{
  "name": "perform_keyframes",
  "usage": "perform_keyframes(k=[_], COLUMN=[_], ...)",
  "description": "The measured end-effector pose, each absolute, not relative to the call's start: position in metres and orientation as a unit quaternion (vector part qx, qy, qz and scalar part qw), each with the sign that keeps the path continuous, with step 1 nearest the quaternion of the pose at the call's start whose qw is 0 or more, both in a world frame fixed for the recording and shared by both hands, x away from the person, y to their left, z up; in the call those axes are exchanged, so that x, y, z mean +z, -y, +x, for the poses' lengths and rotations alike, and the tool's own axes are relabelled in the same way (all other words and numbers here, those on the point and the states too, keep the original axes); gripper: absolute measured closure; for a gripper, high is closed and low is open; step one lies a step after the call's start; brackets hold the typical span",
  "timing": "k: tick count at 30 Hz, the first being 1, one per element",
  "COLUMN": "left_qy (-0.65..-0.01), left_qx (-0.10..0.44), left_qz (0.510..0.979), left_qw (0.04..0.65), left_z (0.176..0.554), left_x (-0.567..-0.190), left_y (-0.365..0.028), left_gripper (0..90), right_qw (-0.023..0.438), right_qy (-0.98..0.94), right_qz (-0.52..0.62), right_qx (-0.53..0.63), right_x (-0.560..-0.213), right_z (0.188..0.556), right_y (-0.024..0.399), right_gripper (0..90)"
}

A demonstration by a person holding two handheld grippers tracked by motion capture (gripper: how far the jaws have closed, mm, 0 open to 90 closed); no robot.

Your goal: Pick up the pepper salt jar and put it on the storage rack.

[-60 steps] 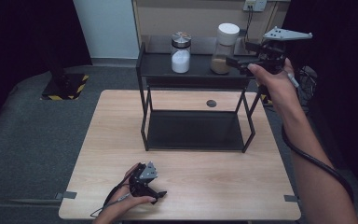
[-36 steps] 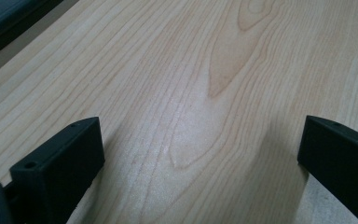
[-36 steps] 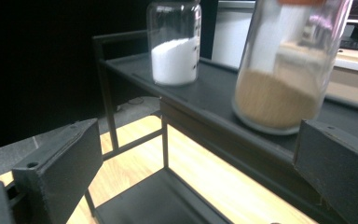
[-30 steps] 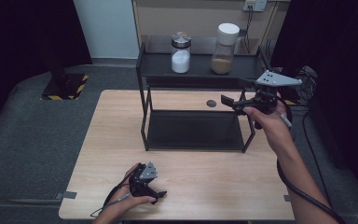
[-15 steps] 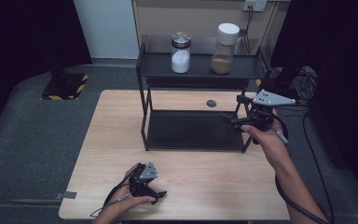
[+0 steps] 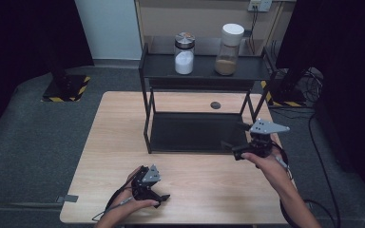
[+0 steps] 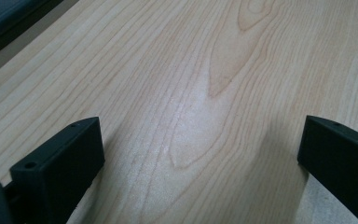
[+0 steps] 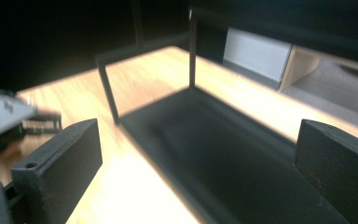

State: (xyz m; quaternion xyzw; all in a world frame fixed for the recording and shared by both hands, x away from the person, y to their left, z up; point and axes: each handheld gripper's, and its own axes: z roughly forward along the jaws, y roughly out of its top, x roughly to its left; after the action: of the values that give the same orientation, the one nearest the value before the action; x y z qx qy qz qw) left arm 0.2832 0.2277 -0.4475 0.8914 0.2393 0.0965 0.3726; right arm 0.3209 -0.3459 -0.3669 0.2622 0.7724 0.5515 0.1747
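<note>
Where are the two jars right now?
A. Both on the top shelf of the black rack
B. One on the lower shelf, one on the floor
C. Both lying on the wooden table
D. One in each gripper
A: the jar of white powder and the jar of brown powder stand side by side on the rack's top shelf.

A light wooden counter (image 6: 104,142) stands on grey carpet (image 6: 38,137). A small dark round disc (image 6: 215,105) lies on the counter behind the rack's lower shelf (near the back edge). Beyond the counter, a yellow-and-black hazard-striped base (image 6: 69,88) sits at the left, and loose cables (image 6: 313,80) lie on the floor at the right.
</note>
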Motion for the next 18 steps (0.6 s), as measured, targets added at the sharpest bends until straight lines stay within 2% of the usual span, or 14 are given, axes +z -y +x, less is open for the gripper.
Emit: perform_keyframes(k=[11,18], left_qy=[-0.239,-0.239], left_qx=[0.097,0.097], left_qz=[0.891,0.891], left_qw=[0.373,0.373], left_z=[0.283,0.283], left_x=[-0.447,-0.448], left_y=[-0.228,-0.228], left_gripper=[0.0,0.0], right_qw=[0.139,0.129], right_qy=[-0.807,-0.821], right_qz=[0.267,0.270], right_qx=[0.507,0.487], right_x=[-0.414,-0.429], right_z=[0.303,0.297], right_y=[0.359,0.366], right_gripper=[2.7,2.7])
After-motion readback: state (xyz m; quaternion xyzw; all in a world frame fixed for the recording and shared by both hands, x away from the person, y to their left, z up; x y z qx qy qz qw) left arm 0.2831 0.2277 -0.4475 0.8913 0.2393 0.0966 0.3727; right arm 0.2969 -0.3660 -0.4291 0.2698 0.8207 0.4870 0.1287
